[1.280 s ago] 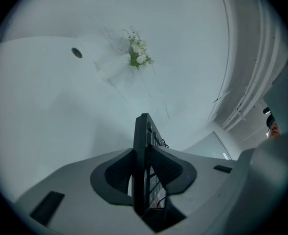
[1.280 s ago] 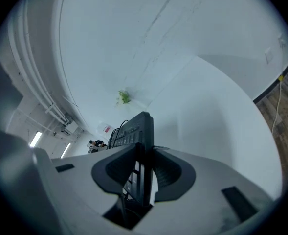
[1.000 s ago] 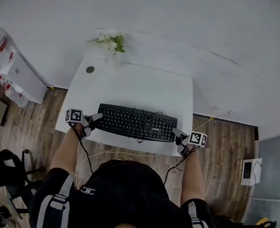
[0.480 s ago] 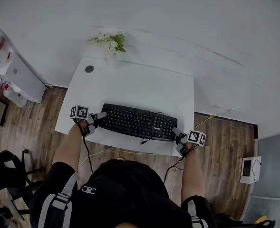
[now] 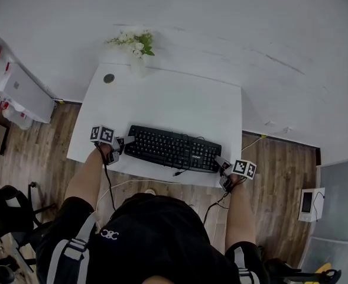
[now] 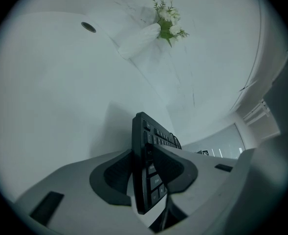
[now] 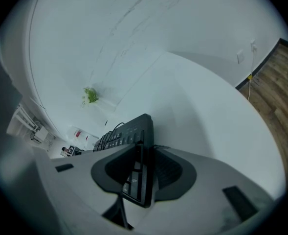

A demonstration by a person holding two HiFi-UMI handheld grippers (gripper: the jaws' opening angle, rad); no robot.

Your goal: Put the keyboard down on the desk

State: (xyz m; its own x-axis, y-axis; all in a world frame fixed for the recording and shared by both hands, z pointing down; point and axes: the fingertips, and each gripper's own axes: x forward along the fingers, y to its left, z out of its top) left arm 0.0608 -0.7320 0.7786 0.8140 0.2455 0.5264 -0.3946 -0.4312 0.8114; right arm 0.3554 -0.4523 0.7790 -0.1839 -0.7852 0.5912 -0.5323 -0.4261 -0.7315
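Two handheld grippers, one at each short end of a black keyboard (image 5: 172, 149), seen from above. Keyboard lying lengthwise on the white desk (image 5: 162, 96), close to its near edge, keys up, apparently flat on the top. At its left end the left gripper (image 5: 125, 141), at its right end the right gripper (image 5: 220, 162), with a forearm behind each. Farther back on the desk, well apart from the keyboard, a round cable hole (image 5: 109, 78) and a small spray of white flowers (image 5: 136, 41) by the wall.

Against a second ago, next to no movement: same spot for the keyboard, same grippers at the same ends. Only the grip different. In the left gripper view, jaws opening, the keyboard's end between them, a pale sliver of gap beside one pad (image 6: 113, 173). In the right gripper view, jaws likewise slack around the other end, with a light strip between the keyboard's underside and the nearer pad (image 7: 172, 169). No clench visible on either side.

Likely meaning: keyboard already down and borne by the desk, release under way, the placing as good as done. Probably left to do: drawing each gripper outward, clear of the ends, without nudging the keyboard toward the near edge or snagging the thin cable (image 5: 178, 172) at its front.
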